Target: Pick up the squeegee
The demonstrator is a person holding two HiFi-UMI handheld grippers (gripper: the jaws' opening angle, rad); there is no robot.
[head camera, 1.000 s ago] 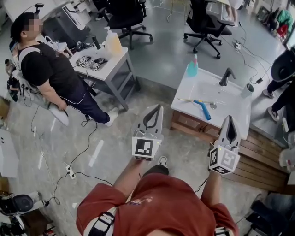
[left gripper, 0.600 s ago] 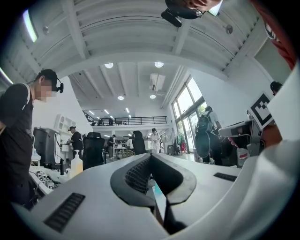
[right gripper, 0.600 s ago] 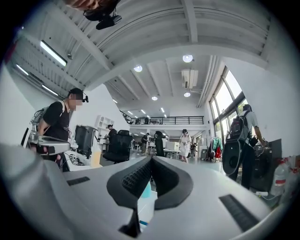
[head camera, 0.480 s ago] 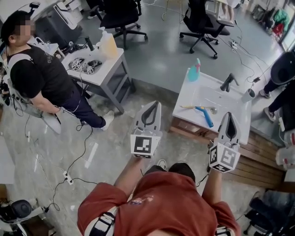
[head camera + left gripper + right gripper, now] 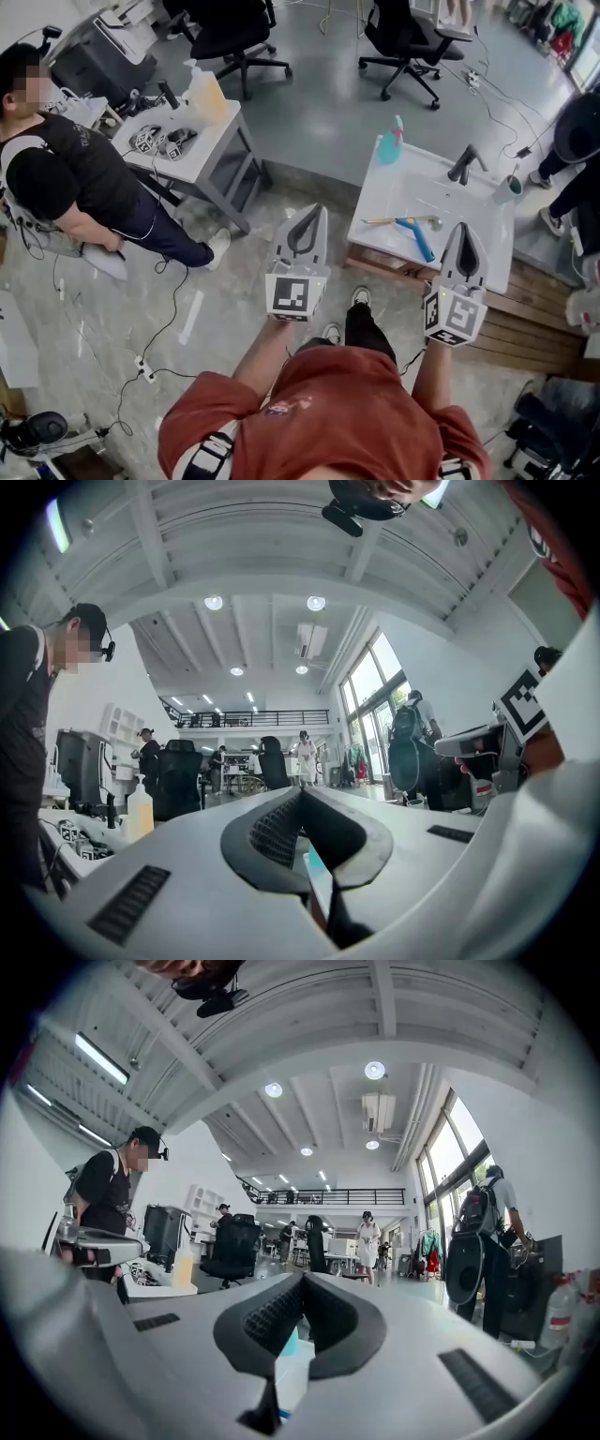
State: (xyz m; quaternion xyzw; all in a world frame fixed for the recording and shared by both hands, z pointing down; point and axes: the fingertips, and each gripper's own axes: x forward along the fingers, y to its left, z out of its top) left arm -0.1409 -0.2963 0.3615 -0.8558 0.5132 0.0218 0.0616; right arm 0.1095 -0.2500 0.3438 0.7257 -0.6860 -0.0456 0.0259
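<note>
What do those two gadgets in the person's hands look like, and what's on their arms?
Both the left gripper and the right gripper are white wedges tapering to a point, with dark ribbed pads lining a teardrop-shaped opening. Each carries a white cube with black square markers at its rear. The person wears a rust-red short-sleeved shirt.

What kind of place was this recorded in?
Probably an open-plan office or lab used for recordings: wheeled office chairs on a bare floor, a grey desk, and a white sink unit standing free on a wooden platform.
</note>
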